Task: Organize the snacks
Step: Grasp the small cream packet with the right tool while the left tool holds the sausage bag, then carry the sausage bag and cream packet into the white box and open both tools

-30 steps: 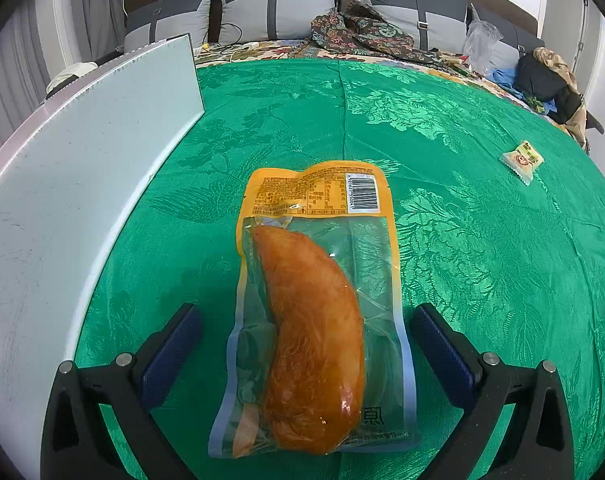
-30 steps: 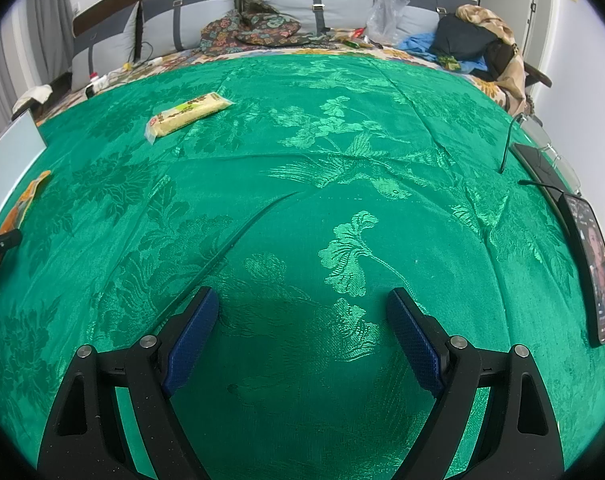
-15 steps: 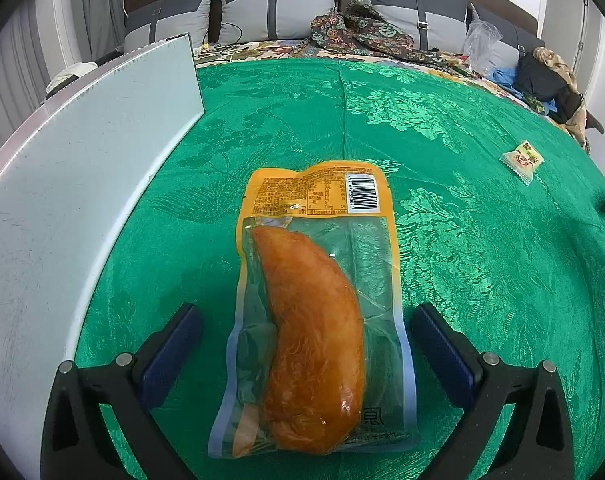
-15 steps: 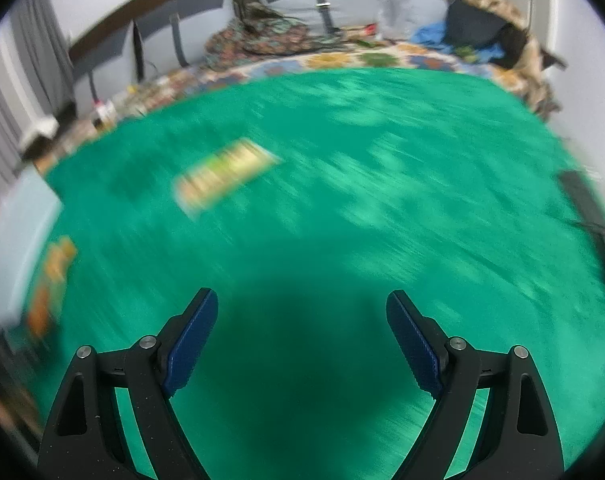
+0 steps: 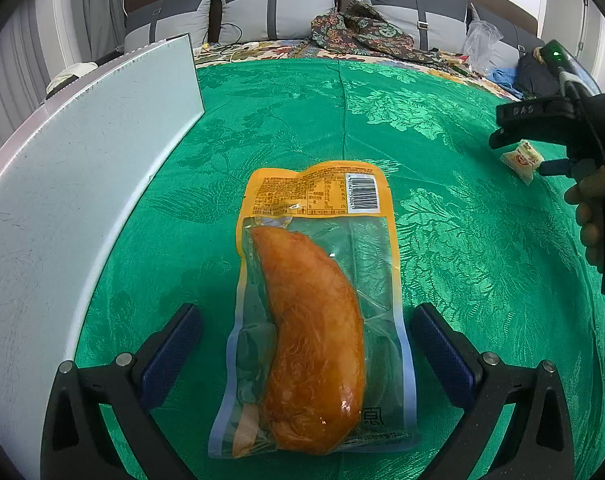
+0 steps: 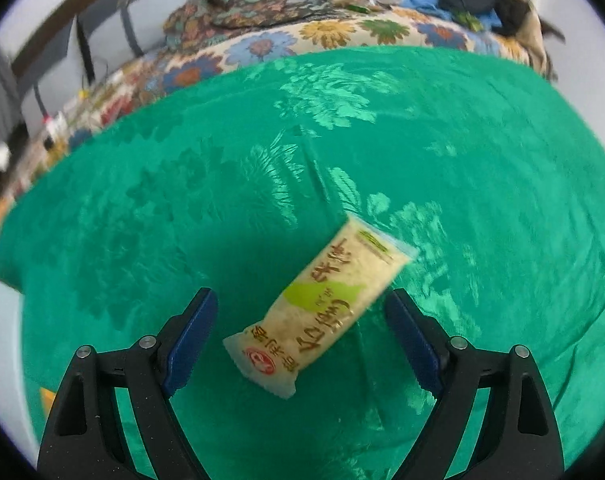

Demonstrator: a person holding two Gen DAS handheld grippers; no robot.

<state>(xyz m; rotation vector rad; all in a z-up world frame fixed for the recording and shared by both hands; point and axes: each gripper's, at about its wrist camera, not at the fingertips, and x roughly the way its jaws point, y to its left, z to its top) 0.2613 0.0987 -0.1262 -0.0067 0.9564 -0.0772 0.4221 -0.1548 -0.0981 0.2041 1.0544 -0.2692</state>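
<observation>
Snack packet [image 6: 322,312] lies diagonal, far end toward bedspread's [image 6: 182,208] right edge; we hold right gripper [image 6: 300,342] spread astride, left gripper [image 5: 306,348] also apart.

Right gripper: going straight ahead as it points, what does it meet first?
Probably the pale snack packet, lying slantwise on the green cloth between the open right gripper fingers; depth is unclear.

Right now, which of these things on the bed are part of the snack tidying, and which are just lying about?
Part of the job:
- chicken pouch
- pale snack packet
- white panel

Lying about:
- grey cushions
- patterned cloth
- clear plastic bag
</observation>
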